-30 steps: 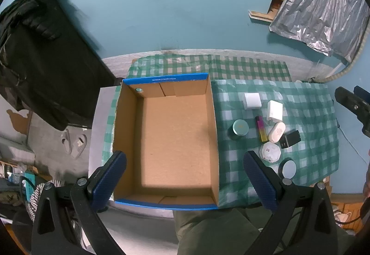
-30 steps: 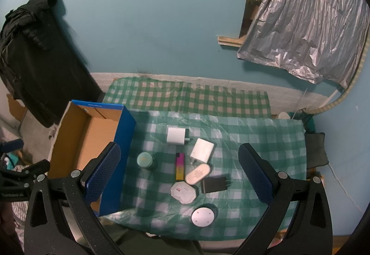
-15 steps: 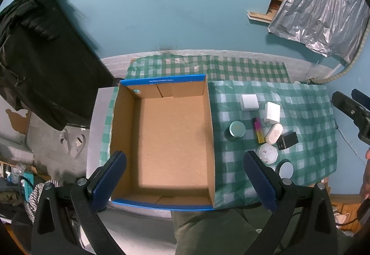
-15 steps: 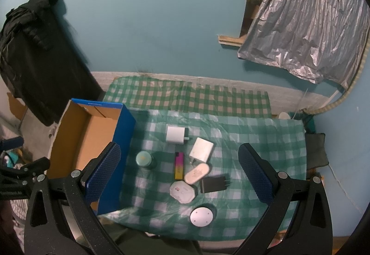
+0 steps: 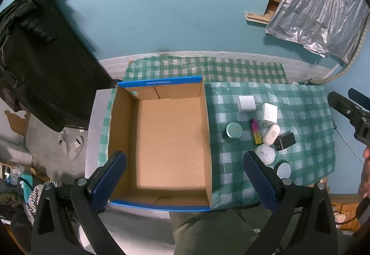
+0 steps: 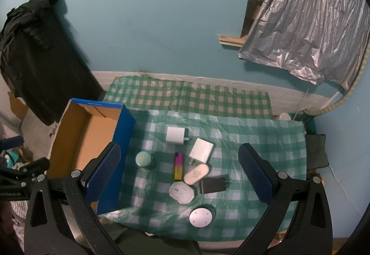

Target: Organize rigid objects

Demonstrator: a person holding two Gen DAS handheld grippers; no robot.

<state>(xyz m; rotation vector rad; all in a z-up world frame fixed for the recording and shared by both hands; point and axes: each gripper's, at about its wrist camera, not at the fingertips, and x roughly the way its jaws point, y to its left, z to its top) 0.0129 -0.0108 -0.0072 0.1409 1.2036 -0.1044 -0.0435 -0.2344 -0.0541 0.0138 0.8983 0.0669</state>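
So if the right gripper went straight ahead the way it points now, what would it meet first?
Most likely the pink-and-yellow lighter or the oval white case beside it: both lie on the checked cloth near the middle of the open right gripper. Depth is unclear; nothing appears in between.

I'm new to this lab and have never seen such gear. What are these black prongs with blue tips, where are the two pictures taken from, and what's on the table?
The prongs are two-finger grippers, one held in each of a person's hands, with no robot arm. Each carries a wide-angle camera looking along its fingers. One picture is from the left gripper, above an empty cardboard box. The other is from the right gripper, above small items on a green checked cloth: two white chargers, a black charger, a teal jar, a lighter, a white oval case, an octagonal box and a round disc. Both grippers are open and hold nothing.
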